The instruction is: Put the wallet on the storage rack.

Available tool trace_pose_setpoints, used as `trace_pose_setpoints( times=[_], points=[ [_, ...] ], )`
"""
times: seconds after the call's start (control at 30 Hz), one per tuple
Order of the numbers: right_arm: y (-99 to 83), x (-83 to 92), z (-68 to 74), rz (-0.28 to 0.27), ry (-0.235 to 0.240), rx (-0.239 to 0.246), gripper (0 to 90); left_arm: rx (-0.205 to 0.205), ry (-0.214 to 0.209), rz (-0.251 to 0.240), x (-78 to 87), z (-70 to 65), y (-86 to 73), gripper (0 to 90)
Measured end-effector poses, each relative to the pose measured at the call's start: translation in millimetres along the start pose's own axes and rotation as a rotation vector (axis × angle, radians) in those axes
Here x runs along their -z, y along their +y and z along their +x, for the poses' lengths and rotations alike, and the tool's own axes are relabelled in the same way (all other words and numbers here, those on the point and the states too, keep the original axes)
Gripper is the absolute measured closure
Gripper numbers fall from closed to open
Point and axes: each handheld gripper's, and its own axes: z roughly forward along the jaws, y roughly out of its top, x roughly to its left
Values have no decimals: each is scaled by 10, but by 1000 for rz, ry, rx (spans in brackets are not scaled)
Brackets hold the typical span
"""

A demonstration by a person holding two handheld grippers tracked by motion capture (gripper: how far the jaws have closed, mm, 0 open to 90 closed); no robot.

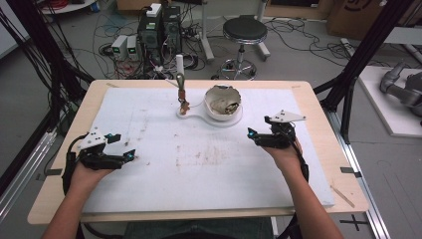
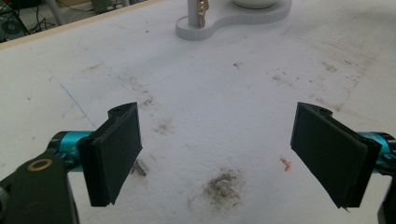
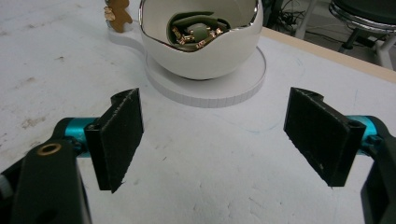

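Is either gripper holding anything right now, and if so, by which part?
Nothing is held. The left gripper and right gripper both stand open over the white foam mat, and the white egg-shaped bowl sits untouched ahead of the right one.

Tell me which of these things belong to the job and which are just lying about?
Part of the job:
- right gripper, open, facing the bowl
- white egg-shaped bowl with green and gold jewellery inside
- white stand with a post

Just lying about:
- stool
- computer boxes and cables on the floor
- left gripper, open over bare table
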Motion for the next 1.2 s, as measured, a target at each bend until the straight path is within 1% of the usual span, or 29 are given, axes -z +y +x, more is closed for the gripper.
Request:
trace_pose_setpoints(
  times=[0.1,0.2,0.37,0.4,0.43,0.47,0.5,0.57,0.6,0.7,0.83,0.93,1.07,1.2],
  points=[
    [-68,26,-10,-35,10,-13,194,3,-4,-4,-13,7,-4,163],
    [-128,44,-11,-48,16,-15,194,7,-8,-8,-34,14,0,163],
    [-207,68,-34,-46,8,-31,194,12,-11,-22,-60,22,28,163],
    [-223,75,-35,-45,7,-41,194,15,-13,-25,-69,23,33,163],
    [-241,77,-45,-45,2,-38,194,18,-14,-29,-80,26,39,163],
    [-257,80,-50,-32,0,-38,194,21,-20,-30,-90,32,46,163],
    [-273,85,-59,-29,-8,-29,194,26,-24,-35,-105,35,52,163],
    [-314,110,-65,-36,-15,-34,194,30,-27,-38,-129,33,65,163],
    [-320,119,-75,-28,-13,-42,194,30,-30,-39,-136,30,68,163],
    [-329,152,-114,-46,-28,-60,186,26,-31,-35,-146,17,68,163],
    [-338,139,-121,-33,-25,-59,186,22,-32,-33,-137,-1,66,163],
    [-336,121,-111,-28,-23,-47,187,17,-32,-35,-138,-2,73,163],
    [-341,112,-114,-19,-19,-51,186,18,-34,-25,-171,9,68,163],
    [-344,121,-115,-12,-23,-52,186,19,-38,-29,-163,8,67,163]
  ],
)
